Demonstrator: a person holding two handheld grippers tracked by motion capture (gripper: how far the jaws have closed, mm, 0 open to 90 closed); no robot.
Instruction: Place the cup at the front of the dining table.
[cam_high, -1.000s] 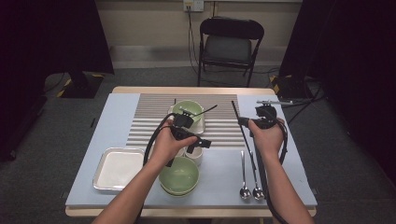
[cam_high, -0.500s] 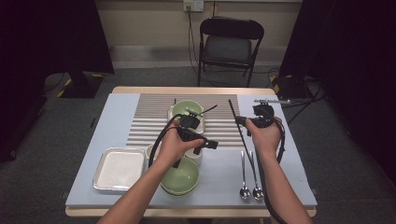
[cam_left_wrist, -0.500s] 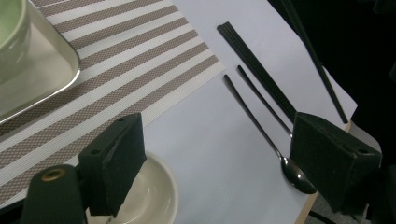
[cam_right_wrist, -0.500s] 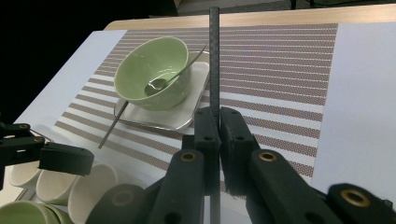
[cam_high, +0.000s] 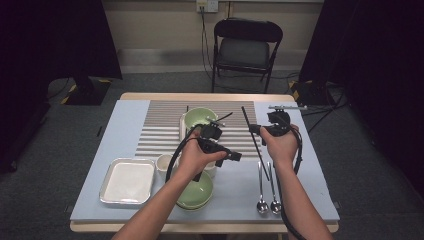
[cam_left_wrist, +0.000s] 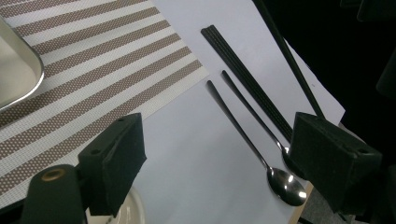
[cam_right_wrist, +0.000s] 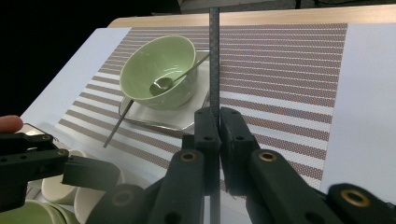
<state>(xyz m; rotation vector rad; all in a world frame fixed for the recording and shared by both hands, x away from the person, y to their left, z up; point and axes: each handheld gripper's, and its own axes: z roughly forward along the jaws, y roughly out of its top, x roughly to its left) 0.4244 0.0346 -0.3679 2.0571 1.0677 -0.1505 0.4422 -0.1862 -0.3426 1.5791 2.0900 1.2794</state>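
Observation:
My right gripper (cam_high: 256, 130) is shut on a long black chopstick (cam_high: 247, 117) and holds it above the table's right half. In the right gripper view the chopstick (cam_right_wrist: 214, 56) rises straight up from between the closed jaws of the right gripper (cam_right_wrist: 217, 116). My left gripper (cam_high: 226, 146) hovers over the table's middle with its jaws wide open and aimed at the right hand. Nothing sits between the jaws of the left gripper (cam_left_wrist: 219, 140). Below them lie two spoons (cam_left_wrist: 261, 154) and a pair of black chopsticks (cam_left_wrist: 247, 79) on the blue cloth.
A green bowl (cam_right_wrist: 159, 70) with a spoon in it stands on a white square plate on the striped mat (cam_high: 160, 127). Stacked green bowls (cam_high: 195, 194), white cups (cam_high: 164, 162) and a metal tray (cam_high: 127, 181) sit near left. A chair (cam_high: 245, 50) stands beyond the table.
My left hand has carried its open gripper to the right, closer to the held chopstick. The right gripper has stayed about where it was, still shut on the chopstick.

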